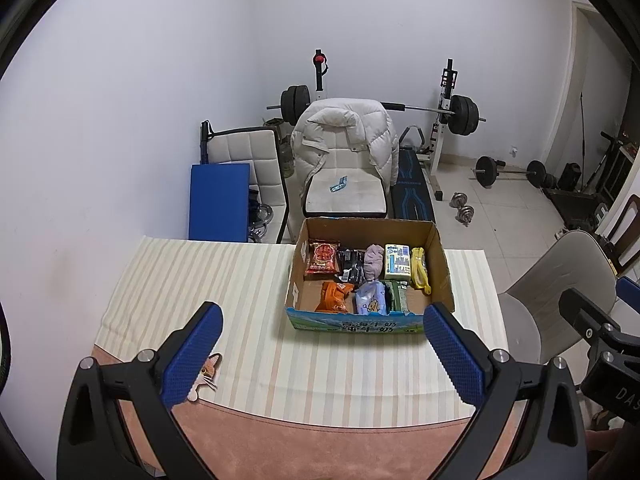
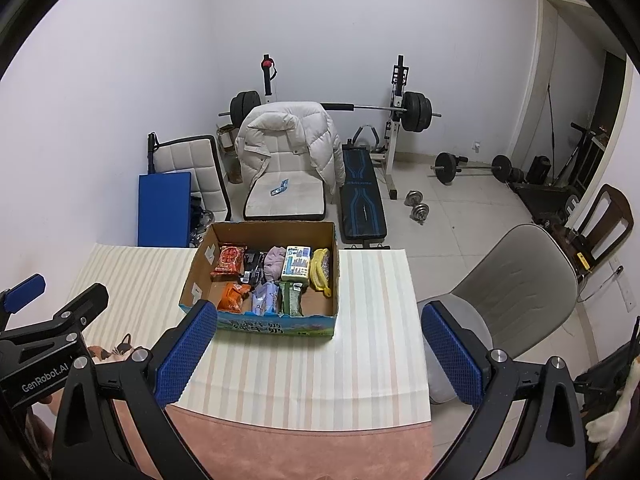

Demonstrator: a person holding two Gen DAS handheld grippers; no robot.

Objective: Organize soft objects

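Soft stuff is all sitting inside the cardboard box [image 1: 436, 248] near the desk's far edge: red snack bag [image 1: 323, 257], purple cloth [image 1: 374, 262], orange packet [image 1: 335, 297], yellow band [image 1: 420, 270]. Both the left gripper [image 1: 322, 354] and the right gripper [image 2: 319, 350] are hovering over the striped cloth [image 1: 200, 276] by the near edge, jaws wide apart, gripping nothing.

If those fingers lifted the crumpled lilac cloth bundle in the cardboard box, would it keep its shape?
Probably not. The crumpled lilac cloth bundle looks soft and folded, so it would likely droop and unfold. It also seems light, wedged between packets in the cardboard box.
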